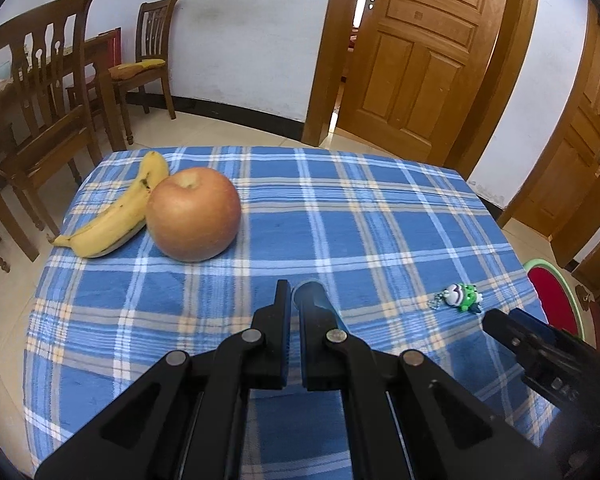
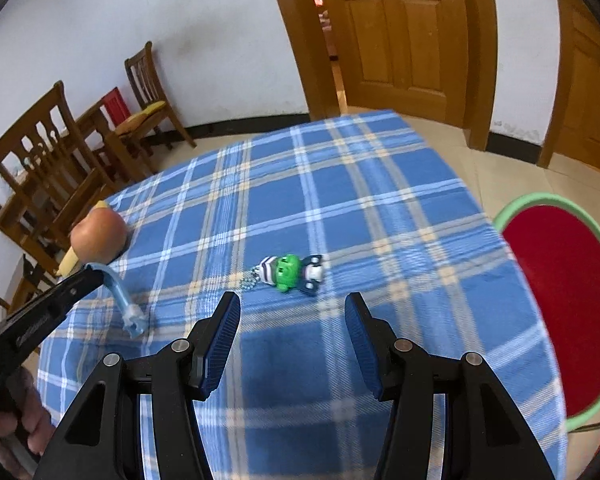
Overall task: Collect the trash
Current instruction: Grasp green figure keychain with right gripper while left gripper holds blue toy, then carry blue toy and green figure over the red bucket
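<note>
Left gripper [image 1: 295,292] pinches a pale blue plastic tube [image 2: 120,292]; right gripper [image 2: 292,308] gapes wide and empty near the green keychain toy [image 2: 290,274]

Bright, even daylight; strong fisheye bending at edges, right view slightly motion-blurred.

Banana [image 2: 69,263] mostly behind apple [image 2: 98,237]

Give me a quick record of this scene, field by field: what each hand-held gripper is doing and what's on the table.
left hand-held gripper: shut on clear blue plastic tube, lifted off the cloth
right hand-held gripper: open, holding nothing
table cover: blue plaid tablecloth
ahead of right gripper: green toy keychain, lying on the cloth
far left: apple touching banana
beside table, right: red stool with green rim
</note>
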### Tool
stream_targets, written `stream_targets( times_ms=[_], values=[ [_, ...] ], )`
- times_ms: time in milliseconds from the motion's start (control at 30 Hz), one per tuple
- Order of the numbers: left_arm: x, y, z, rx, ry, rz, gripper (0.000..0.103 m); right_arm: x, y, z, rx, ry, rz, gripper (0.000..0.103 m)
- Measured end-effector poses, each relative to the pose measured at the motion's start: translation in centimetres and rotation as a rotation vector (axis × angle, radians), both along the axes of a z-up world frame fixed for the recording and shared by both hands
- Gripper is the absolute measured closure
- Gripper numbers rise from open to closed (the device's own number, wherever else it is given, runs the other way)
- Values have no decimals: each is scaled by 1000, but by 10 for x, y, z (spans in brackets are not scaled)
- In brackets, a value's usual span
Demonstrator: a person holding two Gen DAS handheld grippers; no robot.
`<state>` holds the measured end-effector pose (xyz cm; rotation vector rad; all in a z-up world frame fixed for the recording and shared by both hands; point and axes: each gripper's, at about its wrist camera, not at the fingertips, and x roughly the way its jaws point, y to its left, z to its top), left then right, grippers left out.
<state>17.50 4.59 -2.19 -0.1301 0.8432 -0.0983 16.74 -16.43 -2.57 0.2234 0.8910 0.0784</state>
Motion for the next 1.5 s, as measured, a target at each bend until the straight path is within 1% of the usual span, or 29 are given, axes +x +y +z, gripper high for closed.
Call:
stream_targets(
  times_ms=[67,133,167,333,467,600,633,667,700,733,800,900,1100,1300,1500],
  values=[
    [1,4,-2,-6,-1,8,101,5,3,-3,-8,0,-7,47],
    [2,7,-3,-14,-1,13,101,11,6,-5,-17,-2,-14,42],
    [3,9,-4,-19,0,17,101,13,7,-6,-19,-1,-16,42],
    [5,13,-9,-32,9,21,101,24,18,-12,-57,5,-19,42],
    [6,13,-11,-38,9,16,101,30,26,-15,-118,-2,-26,42],
    [7,13,-12,-38,10,11,101,36,27,-23,-143,18,-34,42],
    [7,13,-12,-38,10,12,101,36,28,-23,-162,4,-37,42],
    [7,13,-13,-38,10,12,101,38,29,-25,-175,8,-35,42],
    [7,13,-13,-38,11,12,101,38,29,-25,-182,4,-31,42],
    [7,13,-13,-37,11,12,101,37,29,-25,-191,0,-31,49],
    [7,13,-13,-36,11,13,101,36,29,-26,-196,0,-25,49],
    [7,12,-12,-29,11,12,101,33,27,-24,-173,5,-24,50],
    [3,5,-8,-20,6,-3,101,18,19,-17,-97,9,-13,50],
    [-5,-6,1,-16,-10,-26,101,-9,9,-2,-50,-18,-14,50],
    [-12,-18,12,-17,-22,-40,101,-35,-14,8,-5,-42,-56,50]
  ],
)
